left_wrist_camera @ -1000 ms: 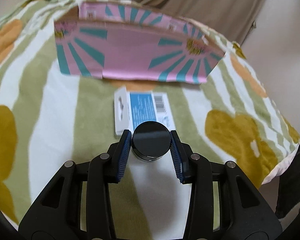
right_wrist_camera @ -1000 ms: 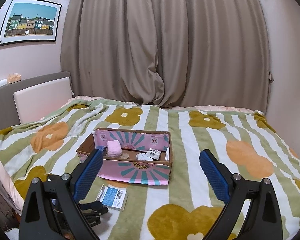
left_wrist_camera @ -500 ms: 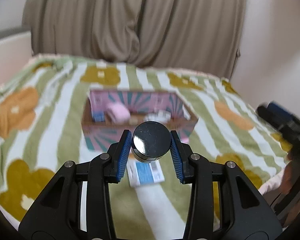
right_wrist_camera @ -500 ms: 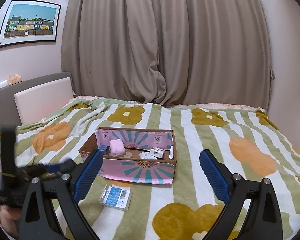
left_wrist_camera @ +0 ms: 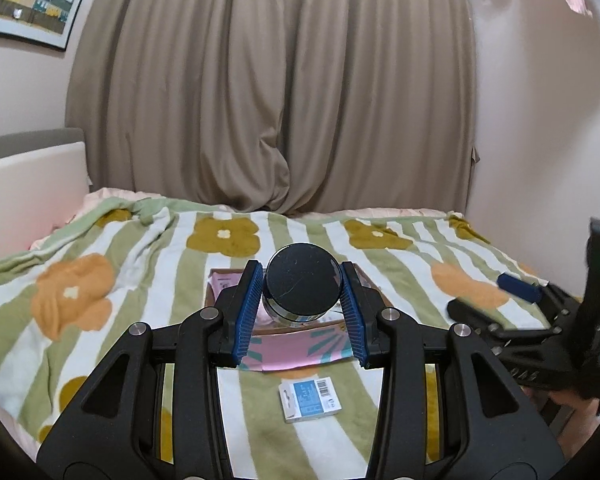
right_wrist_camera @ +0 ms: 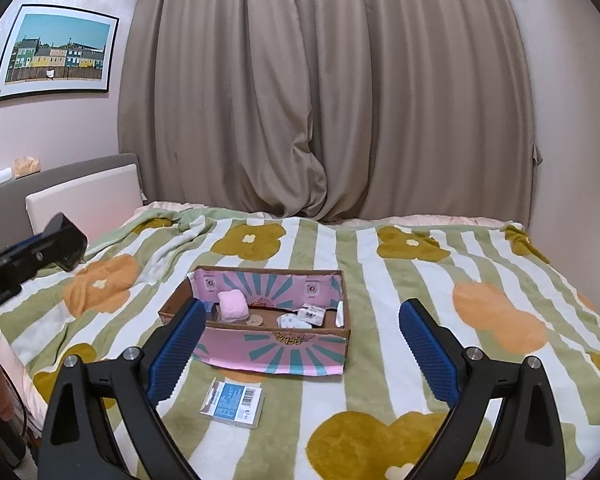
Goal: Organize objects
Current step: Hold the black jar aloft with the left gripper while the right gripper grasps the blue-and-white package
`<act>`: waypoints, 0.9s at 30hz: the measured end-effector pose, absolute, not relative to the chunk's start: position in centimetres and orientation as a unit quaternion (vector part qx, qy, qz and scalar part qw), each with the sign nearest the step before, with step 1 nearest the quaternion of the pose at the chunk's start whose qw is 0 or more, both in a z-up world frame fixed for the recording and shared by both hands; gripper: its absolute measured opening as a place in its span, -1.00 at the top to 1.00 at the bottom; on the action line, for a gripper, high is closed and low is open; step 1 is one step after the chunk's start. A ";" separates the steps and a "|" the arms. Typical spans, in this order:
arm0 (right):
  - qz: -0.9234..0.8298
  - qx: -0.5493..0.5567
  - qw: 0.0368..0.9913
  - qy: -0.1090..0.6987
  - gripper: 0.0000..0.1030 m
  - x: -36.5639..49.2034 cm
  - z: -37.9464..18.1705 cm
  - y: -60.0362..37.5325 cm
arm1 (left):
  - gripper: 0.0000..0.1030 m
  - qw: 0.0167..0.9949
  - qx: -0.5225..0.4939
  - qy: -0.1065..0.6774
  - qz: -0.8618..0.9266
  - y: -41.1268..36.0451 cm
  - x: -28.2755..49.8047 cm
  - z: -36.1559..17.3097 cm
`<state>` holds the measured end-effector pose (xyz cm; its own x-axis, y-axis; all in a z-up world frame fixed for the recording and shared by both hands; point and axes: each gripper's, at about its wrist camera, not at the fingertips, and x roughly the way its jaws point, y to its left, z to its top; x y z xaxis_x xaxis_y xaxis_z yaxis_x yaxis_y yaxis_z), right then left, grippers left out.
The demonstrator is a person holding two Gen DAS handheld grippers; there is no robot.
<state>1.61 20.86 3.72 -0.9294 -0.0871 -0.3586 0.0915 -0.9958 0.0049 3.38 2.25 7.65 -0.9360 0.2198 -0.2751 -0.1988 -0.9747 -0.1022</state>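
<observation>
Left gripper (left_wrist_camera: 301, 304): blue ribbed pads (left_wrist_camera: 249, 312) clamped on a small round jar (left_wrist_camera: 301, 290), one pad on each side. Jar's black lid faces the camera; only a thin shiny band of the body shows below the lid, contents not visible. Jar is held in the air above the bed, in front of the box.

Right gripper (right_wrist_camera: 300, 354): jaws wide apart, nothing between the pads; it hangs above the blanket on the near side of the box.

Cardboard box (right_wrist_camera: 276, 350), pink with teal rays, sits open-topped on the blanket. In the left wrist view the jar and fingers cover most of it; only the front wall and a corner show. In the right wrist view the inside holds a pink soft block (right_wrist_camera: 233, 307) on the left and several small white packets (right_wrist_camera: 300, 317) on the right; their labels are too small to read. A round tan item lies between them, identity unclear.

Flat blue-and-white barcode packet (right_wrist_camera: 233, 399) lies on the blanket just in front of the box, apart from it.

Floral striped blanket (right_wrist_camera: 380, 280) covers the bed. Brown curtain (right_wrist_camera: 320, 100) behind; framed picture (right_wrist_camera: 56, 54) on the left wall.
</observation>
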 end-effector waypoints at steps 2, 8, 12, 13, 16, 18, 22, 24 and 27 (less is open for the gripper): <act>-0.979 0.196 0.050 0.010 -0.88 0.9 2.8 20.0 | 0.31 0.102 -0.144 -0.039 0.984 1.8 3.4 7.6; -0.957 0.276 0.091 0.014 -0.88 -3.0 -2.3 16.6 | 0.31 0.092 -0.153 -0.045 0.983 0.6 3.6 6.9; -0.928 0.351 0.122 0.029 -0.99 -5.8 -7.7 13.9 | 0.31 0.079 -0.166 -0.050 0.982 -0.7 3.5 6.0; -0.922 0.364 0.128 0.026 -0.99 -6.4 -9.1 13.3 | 0.31 0.075 -0.169 -0.049 0.982 -1.0 3.5 5.7; -0.915 0.386 0.121 0.017 -0.99 -7.8 -11.5 12.3 | 0.31 0.068 -0.179 -0.050 0.980 -2.0 3.4 5.0; -0.905 0.410 0.113 0.030 -0.99 -8.8 -12.6 11.6 | 0.31 0.066 -0.183 -0.052 0.979 -2.5 3.3 4.6; -0.889 0.446 0.089 0.049 -0.99 -10.7 -15.0 10.8 | 0.31 0.066 -0.187 -0.059 0.978 -3.1 3.1 4.1; -0.881 0.462 0.082 0.053 -0.99 -11.6 -16.2 10.6 | 0.31 0.068 -0.187 -0.060 0.978 -3.2 3.0 4.0; -0.873 0.478 0.074 0.060 -0.99 -12.4 -17.6 10.3 | 0.31 0.068 -0.185 -0.058 0.979 -3.1 3.0 4.2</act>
<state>-12.39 10.33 -17.62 -0.5322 -0.0718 -0.8436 0.1873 -0.9817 -0.0347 3.04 -3.14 4.17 -0.9220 0.1554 -0.3546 -0.1125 -0.9839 -0.1388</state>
